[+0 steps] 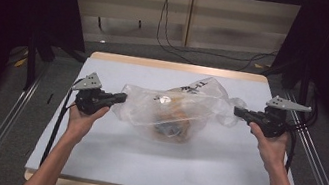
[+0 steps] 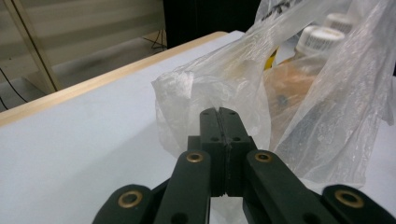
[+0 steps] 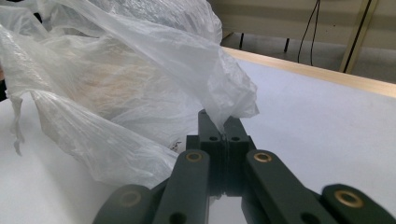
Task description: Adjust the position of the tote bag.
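A clear plastic bag (image 1: 175, 107) lies in the middle of the white table (image 1: 141, 159), with orange-brown bottles and white caps (image 2: 320, 37) showing through the film. My left gripper (image 1: 123, 98) is at the bag's left end, shut on a fold of the plastic bag (image 2: 210, 88). My right gripper (image 1: 236, 111) is at the bag's right end, shut on a flap of the plastic bag (image 3: 205, 70). The film hangs stretched between the two grippers. In both gripper views the black jaws stand pressed together with plastic pinched at their tips.
The table has a wooden edge (image 1: 177, 67) at the far side. Metal rails (image 1: 1, 131) run along the floor on both sides. Cables (image 1: 170, 43) trail on the floor behind the table. Bare tabletop lies in front of the bag.
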Available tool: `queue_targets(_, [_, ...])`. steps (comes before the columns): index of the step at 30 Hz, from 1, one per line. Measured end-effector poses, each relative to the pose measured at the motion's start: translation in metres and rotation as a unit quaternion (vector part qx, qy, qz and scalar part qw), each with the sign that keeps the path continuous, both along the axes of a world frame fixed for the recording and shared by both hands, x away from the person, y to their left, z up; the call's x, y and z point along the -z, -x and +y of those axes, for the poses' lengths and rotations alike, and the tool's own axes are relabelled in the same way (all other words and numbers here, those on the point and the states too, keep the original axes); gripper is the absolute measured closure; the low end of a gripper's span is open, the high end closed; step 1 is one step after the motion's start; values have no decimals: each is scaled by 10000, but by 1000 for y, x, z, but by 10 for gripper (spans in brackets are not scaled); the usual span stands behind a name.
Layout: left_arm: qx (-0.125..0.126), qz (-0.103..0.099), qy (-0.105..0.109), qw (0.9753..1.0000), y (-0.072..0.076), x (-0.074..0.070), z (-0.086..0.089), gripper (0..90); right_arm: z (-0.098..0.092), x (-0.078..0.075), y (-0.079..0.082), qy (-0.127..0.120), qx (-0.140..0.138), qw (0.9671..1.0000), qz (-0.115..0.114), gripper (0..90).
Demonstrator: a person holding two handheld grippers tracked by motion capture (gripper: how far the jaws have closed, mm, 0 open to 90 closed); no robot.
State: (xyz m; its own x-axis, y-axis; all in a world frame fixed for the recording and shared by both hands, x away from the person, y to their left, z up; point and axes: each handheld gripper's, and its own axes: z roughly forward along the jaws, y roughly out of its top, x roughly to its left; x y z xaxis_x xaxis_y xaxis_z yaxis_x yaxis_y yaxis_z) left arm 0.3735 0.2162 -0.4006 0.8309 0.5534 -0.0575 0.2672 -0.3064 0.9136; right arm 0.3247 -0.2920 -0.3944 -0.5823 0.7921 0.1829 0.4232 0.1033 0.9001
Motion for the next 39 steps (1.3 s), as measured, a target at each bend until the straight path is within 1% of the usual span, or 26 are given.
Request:
queue_targets(1, [-24, 25, -30, 10000, 0, 2, -2, 900, 0, 2, -1, 21, 19, 10000, 36, 897])
queue_targets(5, [37, 51, -151, 9999, -4, 8, -4, 900, -2, 10, -3, 90, 86, 9998, 152, 897])
queue_targets(6, [11, 62, -179, 9998, -4, 9, -4, 900, -3, 12, -3, 71, 109, 9998, 180, 896])
queue_targets(7, [-8, 93, -134, 9999, -5, 11, -5, 900, -4, 13, -4, 81, 117, 9997, 194, 897])
queue_targets(8, [20, 122, -180, 9998, -6, 13, -4, 900, -5, 15, -4, 86, 119, 9997, 200, 896])
queue_targets(9, [-2, 135, -185, 9997, -7, 14, -4, 900, -6, 17, -4, 78, 131, 9997, 213, 896])
queue_targets(10, [1, 131, -245, 9996, -7, 16, -3, 900, -6, 19, -4, 39, 106, 9997, 235, 896])
queue_targets(11, [-38, 145, -264, 9995, -8, 17, -3, 900, -6, 21, -5, 64, 104, 9996, 241, 896])
queue_targets(12, [-52, 169, -218, 9996, -9, 19, -3, 900, -6, 23, -6, 96, 149, 9995, 273, 896])
queue_targets(15, [-72, 196, -365, 9991, -12, 23, -2, 900, -5, 27, -10, 173, 203, 9992, 295, 896])
queue_targets(17, [-73, 259, -451, 9986, -14, 28, -4, 900, -5, 31, -13, 212, 244, 9989, 339, 896])
queue_targets(20, [-145, 331, -693, 9969, -17, 34, -7, 900, -5, 36, -16, 279, 266, 9984, 425, 896])
queue_targets(21, [-161, 372, -683, 9968, -17, 36, -7, 900, -5, 37, -16, 307, 284, 9982, 434, 895])
queue_targets(23, [-104, 398, -712, 9966, -18, 39, -6, 900, -7, 38, -16, 248, 315, 9982, 451, 896])
queue_targets(24, [-103, 439, -719, 9964, -19, 41, -5, 900, -8, 39, -15, 269, 323, 9980, 473, 896])
queue_targets(25, [-136, 459, -666, 9966, -19, 43, -5, 900, -9, 41, -15, 286, 331, 9978, 500, 896])
queue_targets(27, [-161, 507, -777, 9956, -19, 45, -3, 900, -10, 44, -15, 306, 336, 9974, 561, 895])
queue_targets(28, [-150, 526, -761, 9956, -19, 47, -3, 900, -10, 46, -16, 316, 327, 9972, 591, 896])
queue_targets(31, [-129, 574, -873, 9944, -19, 49, -2, 900, -8, 50, -16, 382, 267, 9968, 647, 896])
queue_targets(32, [-135, 602, -801, 9949, -19, 50, -3, 900, -7, 51, -16, 413, 269, 9965, 672, 896])
queue_targets(33, [-113, 580, -901, 9942, -19, 50, -3, 900, -7, 51, -16, 429, 264, 9964, 686, 896])
queue_targets(34, [-96, 599, -948, 9936, -19, 52, -5, 900, -6, 52, -16, 455, 274, 9962, 693, 897])
queue_targets(36, [-41, 591, -1110, 9921, -18, 55, -8, 900, -6, 55, -15, 573, 279, 9950, 767, 897])
queue_targets(37, [-45, 655, -1119, 9915, -18, 58, -10, 900, -6, 58, -15, 606, 277, 9945, 807, 897])
queue_targets(38, [-41, 660, -1150, 9912, -18, 60, -11, 900, -7, 60, -16, 613, 266, 9943, 828, 897])
queue_targets(39, [-54, 721, -1195, 9902, -18, 62, -11, 900, -8, 62, -16, 639, 259, 9939, 855, 898])
